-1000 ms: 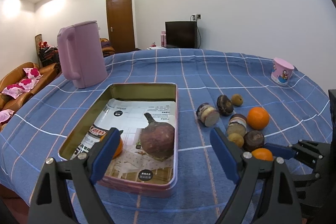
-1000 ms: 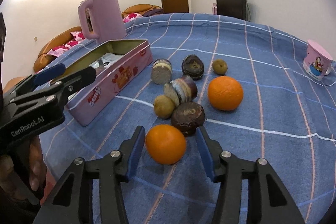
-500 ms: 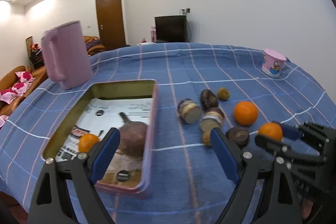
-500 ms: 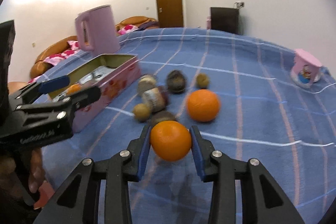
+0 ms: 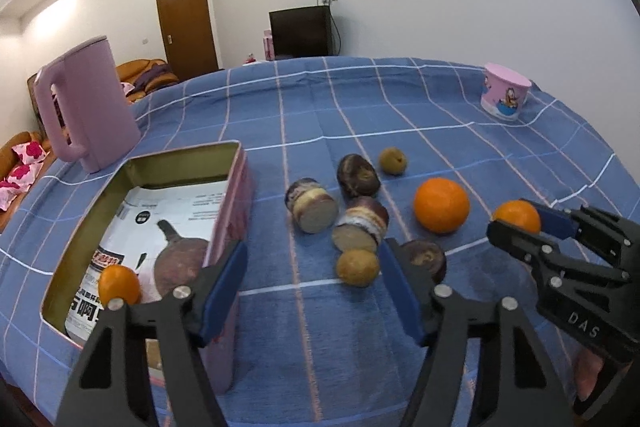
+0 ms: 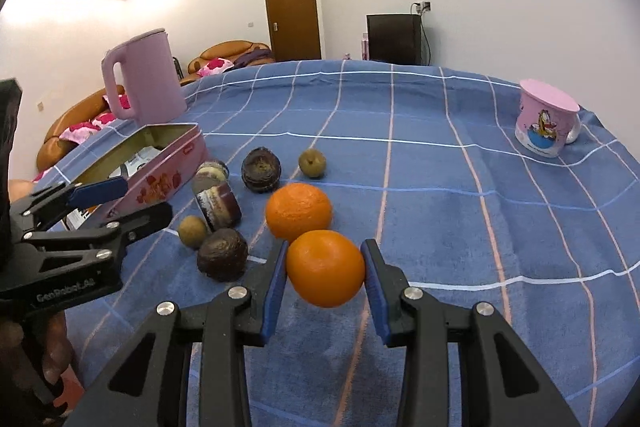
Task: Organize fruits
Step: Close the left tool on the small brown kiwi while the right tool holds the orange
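My right gripper [image 6: 324,279] is shut on an orange [image 6: 325,269] and holds it just above the blue checked cloth; the same orange [image 5: 516,215] shows at the right of the left wrist view. A second orange [image 6: 299,211] lies behind it among several dark and yellow-brown fruits. My left gripper [image 5: 314,291] hovers beside the pink tin box [image 5: 180,153], its jaws closing. A small yellow-brown fruit [image 5: 357,267] lies on the cloth between its fingers, and the pads do not press on it. The tin holds a small orange [image 5: 119,283] and a dark purple root [image 5: 180,267].
A pink kettle [image 5: 88,111] stands behind the tin at the left. A pink cartoon mug [image 6: 546,125] sits upside down at the far right. The table's near edge drops off just below both grippers. A sofa with cushions lies beyond the table's left side.
My right gripper shut on the orange and lifted it off the cloth. My left gripper swung right from over the tin to the fruit pile, and its jaws narrowed.
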The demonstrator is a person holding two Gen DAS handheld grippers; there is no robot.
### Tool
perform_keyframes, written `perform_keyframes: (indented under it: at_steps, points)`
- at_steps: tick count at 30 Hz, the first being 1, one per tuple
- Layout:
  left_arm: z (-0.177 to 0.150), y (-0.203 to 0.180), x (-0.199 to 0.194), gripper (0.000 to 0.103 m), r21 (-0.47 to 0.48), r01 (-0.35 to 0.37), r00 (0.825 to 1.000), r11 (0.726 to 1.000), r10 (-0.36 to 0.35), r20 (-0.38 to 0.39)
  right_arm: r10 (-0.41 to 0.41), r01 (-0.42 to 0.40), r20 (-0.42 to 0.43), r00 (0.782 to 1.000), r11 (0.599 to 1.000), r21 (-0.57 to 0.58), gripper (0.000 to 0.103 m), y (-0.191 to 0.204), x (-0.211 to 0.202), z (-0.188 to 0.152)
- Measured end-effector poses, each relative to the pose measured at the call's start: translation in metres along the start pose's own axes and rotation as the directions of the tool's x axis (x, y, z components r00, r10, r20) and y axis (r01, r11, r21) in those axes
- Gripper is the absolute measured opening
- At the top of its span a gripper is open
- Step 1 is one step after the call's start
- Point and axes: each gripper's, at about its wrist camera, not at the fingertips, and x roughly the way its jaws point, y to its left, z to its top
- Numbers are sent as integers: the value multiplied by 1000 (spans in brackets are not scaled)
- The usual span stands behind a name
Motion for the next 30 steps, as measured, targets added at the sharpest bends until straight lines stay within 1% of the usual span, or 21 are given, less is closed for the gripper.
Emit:
perform_keyframes:
  at_steps: [2,4,5,6,8,12,15,18,20,24,30]
  points:
    - [-1,-6,4,68,21,6,1000,1000,-6,-11,6,-6,2,1000,1000,7,39,-2,-1,-1]
    - [-3,-9,12,63,36,13,999,999,-11,-44,10,-10,3,1000,1000,10,39,-2,-1,-1]
    - [-3,-8,14,57,34,22,998,999,-20,-58,9,-9,4,1000,1000,9,39,-2,-1,-1]
    - [-2,-8,16,54,28,29,997,999,-27,-67,9,-9,4,1000,1000,8,39,-1,-1,-2]
    - [-1,-6,19,54,20,37,996,999,-35,-82,8,-8,6,1000,1000,4,39,-1,-1,-2]
    - [0,-11,24,55,41,55,994,998,-50,-98,9,-9,2,1000,1000,5,39,0,-1,-2]
    - [1,-13,25,52,58,61,993,996,-55,-101,6,-6,-1,1000,1000,-1,39,1,0,-1]
    - [1,-6,30,30,22,94,988,995,-90,-125,1,-1,2,1000,1000,-7,39,3,0,-2]
    - [1,-2,31,30,1,107,986,994,-106,-131,-2,2,6,1000,1000,-7,39,3,-1,-2]
    - [-1,-5,29,30,16,98,988,995,-95,-124,-3,3,7,1000,1000,-7,39,3,-1,-2]
    - [-3,-6,19,30,26,86,994,996,-84,-75,-6,6,26,1000,1000,-13,39,3,-4,-3]
